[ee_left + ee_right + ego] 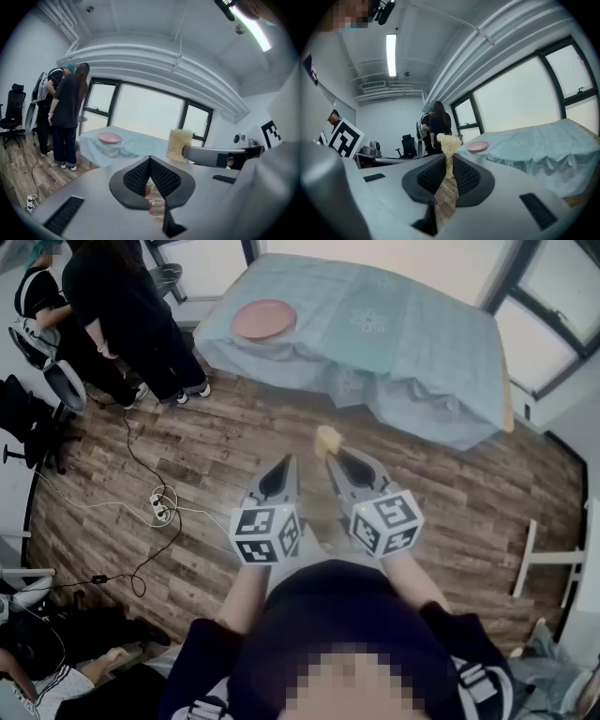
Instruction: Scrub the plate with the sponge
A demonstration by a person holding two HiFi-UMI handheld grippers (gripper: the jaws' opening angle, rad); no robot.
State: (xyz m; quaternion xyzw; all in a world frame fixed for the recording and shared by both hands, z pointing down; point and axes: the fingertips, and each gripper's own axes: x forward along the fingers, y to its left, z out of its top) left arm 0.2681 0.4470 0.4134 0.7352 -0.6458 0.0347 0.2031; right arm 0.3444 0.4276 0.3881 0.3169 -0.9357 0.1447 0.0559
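A pink plate point(263, 319) lies on the table's light blue cloth point(412, 343), near its left end. It also shows small in the left gripper view as the plate point(109, 138) and in the right gripper view as the plate point(477, 146). My right gripper point(328, 452) is shut on a yellow sponge point(326, 440), held up in the air well short of the table; the sponge point(449, 154) sticks out past the jaws. The left gripper point(292, 461) hangs beside it, shut and empty, and sees that sponge point(180, 145) on its right.
Two people point(127, 320) stand by the table's left end. Cables and a power strip point(160, 507) lie on the wooden floor to my left. An office chair point(23, 418) stands at the far left. A white stand point(548, 559) is at the right.
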